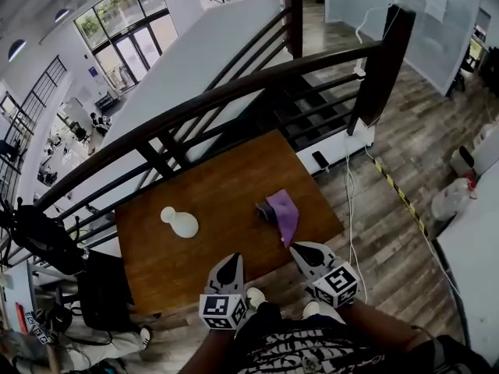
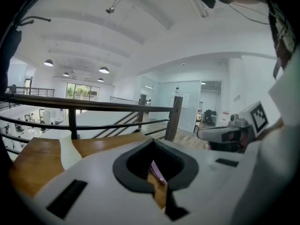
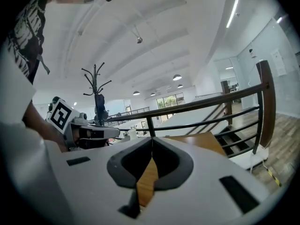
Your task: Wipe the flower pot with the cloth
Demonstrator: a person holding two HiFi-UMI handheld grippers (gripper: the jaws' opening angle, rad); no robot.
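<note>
Left tongs (image 2: 152,142): shut with nothing between them, held just short of the near edge of the surface (image 1: 226,181) and aimed roughly level across it.
Right tongs (image 3: 152,140): shut and empty as well, alongside the left pair and nearer the cloth's side.
Cloth (image 1: 283,213): purple, draped over a small dark object (image 1: 261,209) towards the right side of the surface. Its long axis runs from that object towards the near edge, with the loose tail pointing at the right tongs.
Flower pot (image 1: 181,223): white, on the left half of the surface and well apart from the cloth. It appears to stand upright, long axis vertical, with the narrow neck up and the wider body on the wood.
Risk, cloth: a pull on the tail could drag the dark object along or off the edge. Both pairs of tongs must open before either can take hold.
Risk, pot: it is slim-necked, so a sideways wipe with no steadying hold could tip it and let it roll towards the railing (image 1: 234,92) side.
</note>
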